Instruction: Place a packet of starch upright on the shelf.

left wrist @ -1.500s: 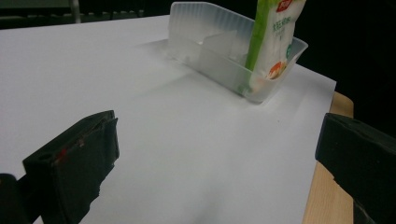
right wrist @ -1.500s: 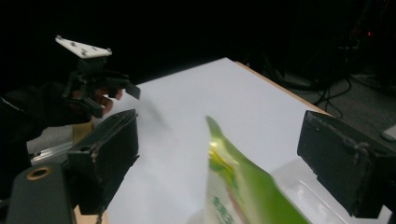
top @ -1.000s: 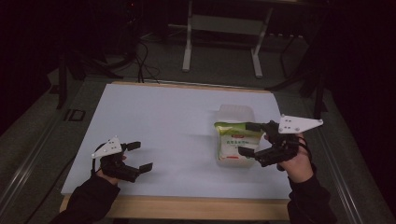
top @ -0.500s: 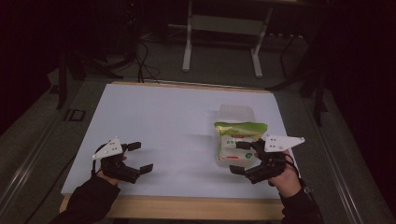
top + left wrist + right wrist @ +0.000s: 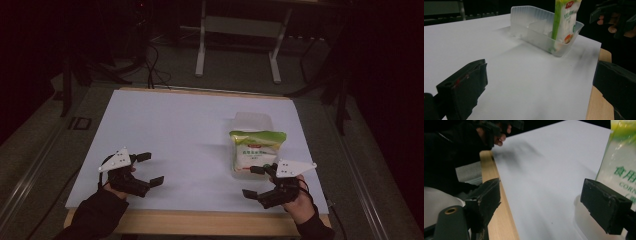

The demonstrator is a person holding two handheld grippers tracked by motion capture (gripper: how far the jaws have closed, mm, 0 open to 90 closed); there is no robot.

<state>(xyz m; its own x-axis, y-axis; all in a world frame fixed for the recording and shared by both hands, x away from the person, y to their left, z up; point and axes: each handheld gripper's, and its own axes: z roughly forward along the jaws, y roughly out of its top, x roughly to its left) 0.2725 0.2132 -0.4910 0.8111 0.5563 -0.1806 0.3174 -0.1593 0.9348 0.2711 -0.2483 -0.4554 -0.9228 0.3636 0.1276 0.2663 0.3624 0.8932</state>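
A white sheet-covered wooden table bears a clear ribbed plastic bin at three o'clock, a green-and-white printed starch pouch standing inside (apparently already placed). The right gripper, at five o'clock, and left gripper, at seven, gape empty; nothing obstructs.

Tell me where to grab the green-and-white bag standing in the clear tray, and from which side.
Grip the bag by its green top edge, from above. It stands upright in the clear tray, whose walls cover its lower part, while the top rises free above the rim. The open right tongs are nearest.
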